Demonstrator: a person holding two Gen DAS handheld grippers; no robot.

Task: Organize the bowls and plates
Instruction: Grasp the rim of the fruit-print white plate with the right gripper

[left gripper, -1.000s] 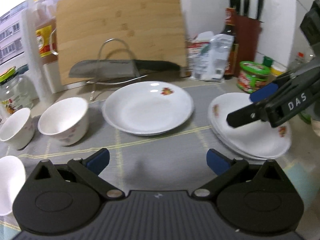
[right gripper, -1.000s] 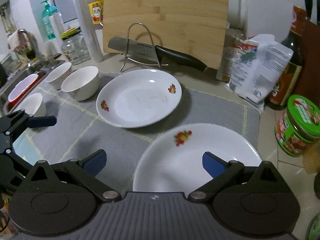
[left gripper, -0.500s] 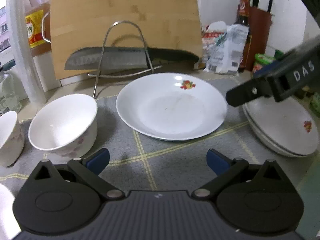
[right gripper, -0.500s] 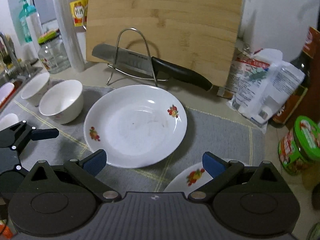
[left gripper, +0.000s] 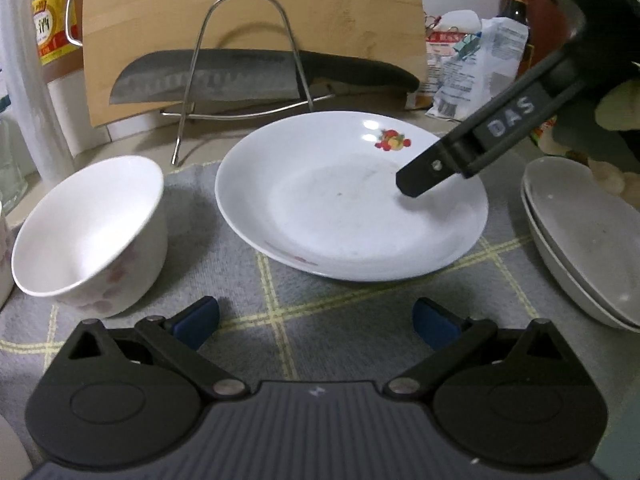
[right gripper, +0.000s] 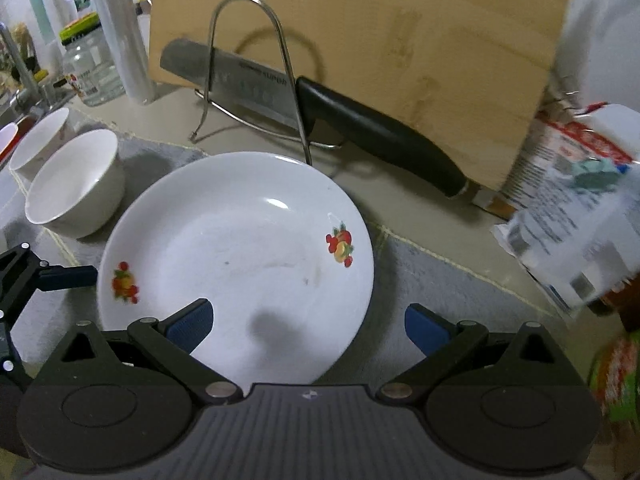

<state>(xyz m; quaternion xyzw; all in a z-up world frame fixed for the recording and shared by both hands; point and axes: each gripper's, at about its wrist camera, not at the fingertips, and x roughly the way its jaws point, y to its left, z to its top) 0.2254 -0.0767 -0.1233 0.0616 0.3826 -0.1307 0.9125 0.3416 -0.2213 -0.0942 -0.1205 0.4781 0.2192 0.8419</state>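
Note:
A white plate with fruit prints (left gripper: pixel 344 200) (right gripper: pixel 240 256) lies on the grey checked mat (left gripper: pixel 320 312). My right gripper (right gripper: pixel 306 326) hangs open over the plate's near right edge; one of its fingers (left gripper: pixel 424 178) shows above the plate in the left wrist view. My left gripper (left gripper: pixel 316 318) is open and empty, low over the mat just in front of the plate. A white bowl (left gripper: pixel 92 232) (right gripper: pixel 76 182) stands left of the plate, with a second bowl (right gripper: pixel 40 140) behind it. Two stacked plates (left gripper: pixel 584 240) rest at the right.
A bamboo cutting board (left gripper: pixel 248 24) leans at the back behind a wire rack (left gripper: pixel 244 60) holding a big knife (right gripper: pixel 320 116). Jars and bottles (right gripper: pixel 92 68) stand at the left near a sink; food packets (right gripper: pixel 580 208) and a green-lidded jar (right gripper: pixel 616 380) crowd the right.
Both grippers moved forward toward the single plate. The right gripper left the stacked plates and now hangs over the plate on the mat; its finger has come in over that plate.

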